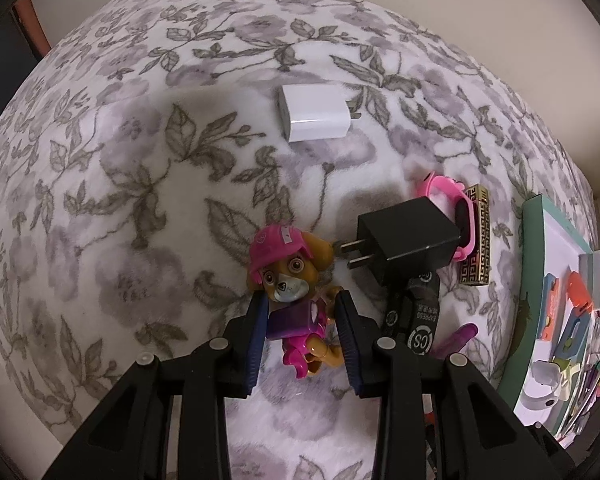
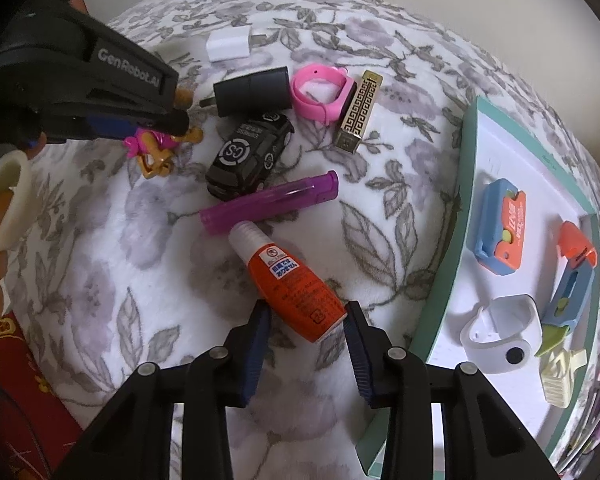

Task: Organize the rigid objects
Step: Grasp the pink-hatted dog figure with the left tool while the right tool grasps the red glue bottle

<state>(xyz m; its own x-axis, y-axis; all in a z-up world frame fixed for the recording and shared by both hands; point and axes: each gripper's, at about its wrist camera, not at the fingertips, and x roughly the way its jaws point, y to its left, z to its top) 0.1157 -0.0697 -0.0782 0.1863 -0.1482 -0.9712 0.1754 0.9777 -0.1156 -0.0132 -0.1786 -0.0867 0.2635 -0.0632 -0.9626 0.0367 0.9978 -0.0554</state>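
Note:
My left gripper (image 1: 302, 306) is open around a toy dog (image 1: 288, 276) with a pink cap, which lies on the floral blanket; the jaws flank its body with gaps. The toy dog also shows in the right wrist view (image 2: 156, 146) under the left gripper (image 2: 180, 120). My right gripper (image 2: 306, 314) is open around the base of an orange glue bottle (image 2: 290, 280) lying on the blanket. A white tray (image 2: 496, 240) with a green rim at the right holds a blue-orange utility knife (image 2: 500, 228), a white watch band (image 2: 500, 332) and other small items.
On the blanket lie a white charger (image 1: 314, 114), a black charger (image 1: 408, 240), a pink watch band (image 2: 320, 92), a gold patterned box (image 2: 358, 114), a black toy car (image 2: 248, 156) and a purple pen case (image 2: 268, 202). A wall stands behind.

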